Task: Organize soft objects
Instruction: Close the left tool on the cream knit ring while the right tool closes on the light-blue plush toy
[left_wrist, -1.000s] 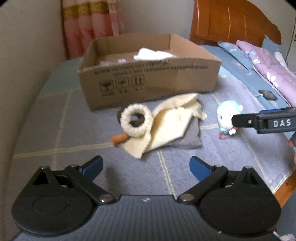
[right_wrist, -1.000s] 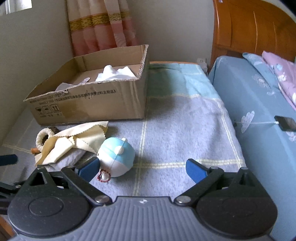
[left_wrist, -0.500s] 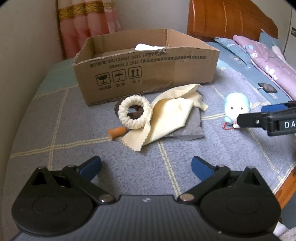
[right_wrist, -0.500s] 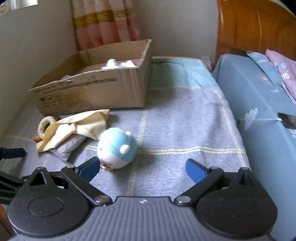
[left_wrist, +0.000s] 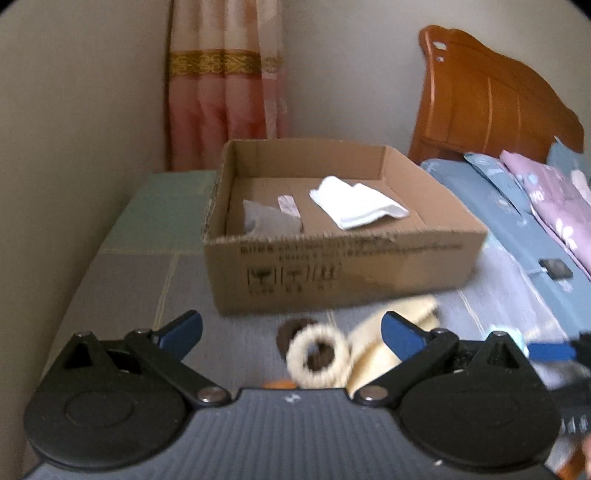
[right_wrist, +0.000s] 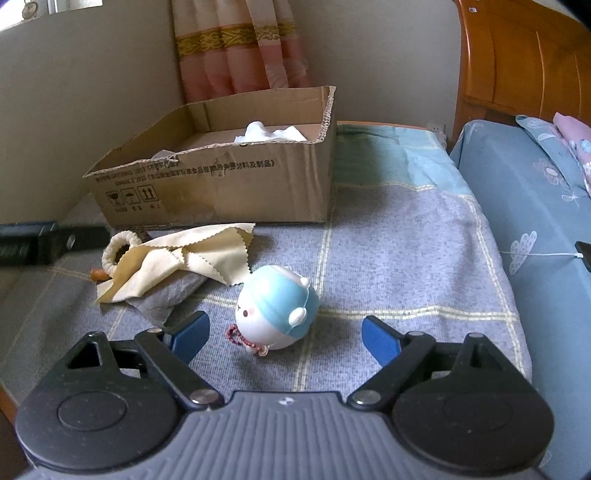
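A round white-and-blue plush toy (right_wrist: 276, 308) with a red bead loop lies on the grey blanket, between the open fingers of my right gripper (right_wrist: 284, 334). A cream ring (left_wrist: 318, 356) lies on a brown ring between the open fingers of my left gripper (left_wrist: 291, 328), beside a yellow cloth (left_wrist: 373, 343). In the right wrist view the yellow cloth (right_wrist: 177, 258) lies over a grey cloth (right_wrist: 166, 299), with the cream ring (right_wrist: 116, 249) at its left. An open cardboard box (left_wrist: 343, 266) behind them holds a white cloth (left_wrist: 356, 206) and a grey cloth (left_wrist: 266, 219).
The wall runs along the left. A blue bed (right_wrist: 535, 206) with pillows and a wooden headboard (left_wrist: 487, 99) stands to the right. A small black object (left_wrist: 556, 268) lies on the bed. An orange piece (right_wrist: 98, 274) lies beside the rings.
My left gripper has moved forward and over the rings, and now looks down into the box. My right gripper has closed in on the plush toy, which now lies between its fingers.
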